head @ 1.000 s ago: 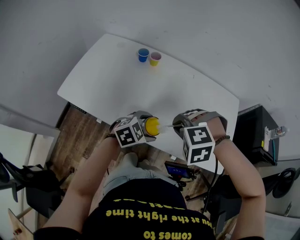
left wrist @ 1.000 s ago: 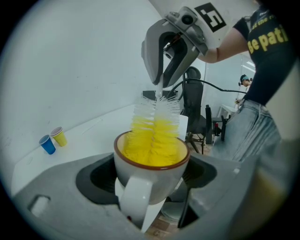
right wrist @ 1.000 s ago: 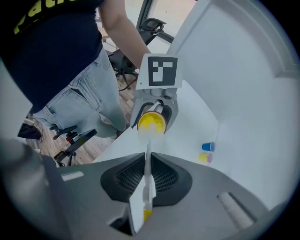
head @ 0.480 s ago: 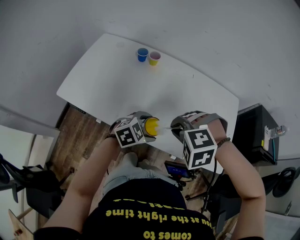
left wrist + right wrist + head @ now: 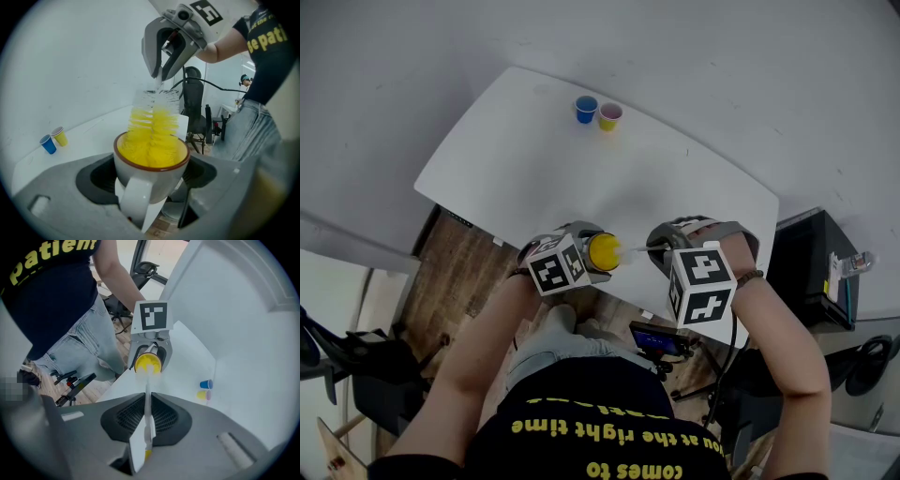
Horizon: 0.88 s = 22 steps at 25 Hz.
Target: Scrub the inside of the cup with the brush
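Near the table [image 5: 581,169] edge, the cup [image 5: 161,180] is clamped by the left gripper [image 5: 150,185], the inserted brush [image 5: 153,133] by the right gripper [image 5: 146,401].

The cup [image 5: 152,173] is gripped between the fingers of the left gripper [image 5: 589,248], at the desk's [image 5: 581,178] near edge. The right gripper [image 5: 158,74] is just to its right. The brush [image 5: 152,133] stands in the cup, its handle clamped between the right gripper's fingers above. The left small cup [image 5: 586,110] and the right small cup [image 5: 610,117] stand just beside each other near the desk's far edge, well apart from the held cup.
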{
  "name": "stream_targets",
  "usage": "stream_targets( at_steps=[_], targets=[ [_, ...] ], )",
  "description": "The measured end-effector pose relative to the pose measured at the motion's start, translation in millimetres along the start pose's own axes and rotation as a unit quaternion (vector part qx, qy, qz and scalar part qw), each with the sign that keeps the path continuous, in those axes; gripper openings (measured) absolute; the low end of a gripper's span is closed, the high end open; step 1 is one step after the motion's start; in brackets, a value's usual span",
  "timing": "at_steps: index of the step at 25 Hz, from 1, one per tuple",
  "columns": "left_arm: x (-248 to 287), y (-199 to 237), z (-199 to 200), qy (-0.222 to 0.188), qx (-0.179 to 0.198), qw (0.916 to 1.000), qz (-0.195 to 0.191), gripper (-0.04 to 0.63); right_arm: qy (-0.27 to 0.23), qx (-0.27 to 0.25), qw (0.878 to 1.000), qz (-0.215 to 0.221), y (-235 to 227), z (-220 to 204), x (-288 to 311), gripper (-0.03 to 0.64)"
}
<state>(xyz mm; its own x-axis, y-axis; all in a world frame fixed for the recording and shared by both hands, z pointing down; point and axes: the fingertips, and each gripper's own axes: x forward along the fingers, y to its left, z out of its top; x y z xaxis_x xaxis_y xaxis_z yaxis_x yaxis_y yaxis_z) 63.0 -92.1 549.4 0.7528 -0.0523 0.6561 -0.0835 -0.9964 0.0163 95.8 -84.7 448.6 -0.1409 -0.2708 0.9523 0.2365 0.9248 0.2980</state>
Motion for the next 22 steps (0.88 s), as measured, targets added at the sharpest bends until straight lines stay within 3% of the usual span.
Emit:
stream_targets(
  at_steps=[9,22],
  targets=[
    [-1.5,4.0,-6.4,0.010,0.001,0.9999,0.006,0.411,-0.015,0.005,1.000,0.018,10.4,6.0,-3.3,0.046],
    [-2.5,4.0,-4.4,0.009,0.001,0.9999,0.008,0.411,-0.036,0.030,0.999,0.001,-0.6,5.2,-17.0,0.046]
  ],
)
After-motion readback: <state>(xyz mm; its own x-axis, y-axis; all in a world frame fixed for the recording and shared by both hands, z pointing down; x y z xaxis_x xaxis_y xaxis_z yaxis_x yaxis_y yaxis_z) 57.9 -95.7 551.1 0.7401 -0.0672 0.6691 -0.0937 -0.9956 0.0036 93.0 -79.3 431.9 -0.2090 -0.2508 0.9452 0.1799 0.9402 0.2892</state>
